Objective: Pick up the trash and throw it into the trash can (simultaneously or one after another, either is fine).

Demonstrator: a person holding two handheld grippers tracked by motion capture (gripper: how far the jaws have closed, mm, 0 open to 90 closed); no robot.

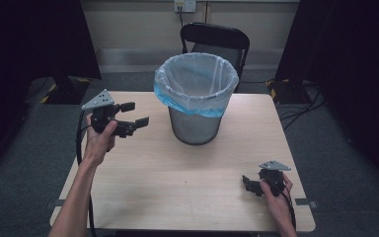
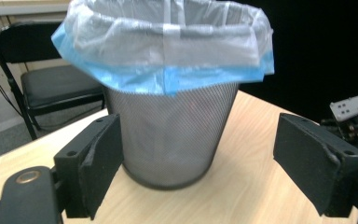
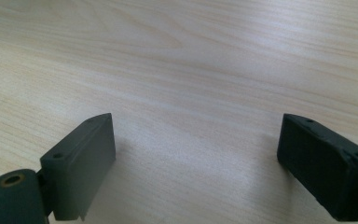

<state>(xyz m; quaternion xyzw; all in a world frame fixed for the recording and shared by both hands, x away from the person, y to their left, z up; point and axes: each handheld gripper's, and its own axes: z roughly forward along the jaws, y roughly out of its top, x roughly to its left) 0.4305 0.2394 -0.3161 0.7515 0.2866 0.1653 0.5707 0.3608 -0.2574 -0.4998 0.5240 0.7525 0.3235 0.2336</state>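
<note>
**Left tool lines up on the lined bin**

Forearms enter the high view from 6 o'clock, each hand carrying a tool. Over the table's [image 1: 187, 177] 9 o'clock edge, the left tool [image 1: 137, 114] is held up off the wood, jaws spread wide and holding nothing, pointed toward the wastebasket [image 1: 196, 123]. At about 4 o'clock the right tool [image 1: 247, 181] sits low near the table's front edge, well apart from the bin; its own view looks along released, empty jaws at bare wood grain [image 3: 186, 70].

Toward 12 o'clock on the table the wastebasket stands upright, a grey mesh can with a pale plastic liner [image 1: 197, 76] folded over its rim, the folded band showing blue. In the left gripper view the mesh wall [image 2: 172, 135] sits between the two open jaws but beyond them, not yet touched, and the liner's cuff [image 2: 168, 79] hangs above them. A black chair [image 1: 216, 42] stands behind the table.

My reading is that the step in hand is an approach to the bin or its liner. To do it well, I would bring the left tool in level and slow, decide early between the cuff and the mesh, and pinch the folded plastic rather than the round wall, which looks too wide for the jaws. The bin looks light and could slide or tip toward 3 o'clock if pushed, so the right tool could come up to brace the far side.
</note>
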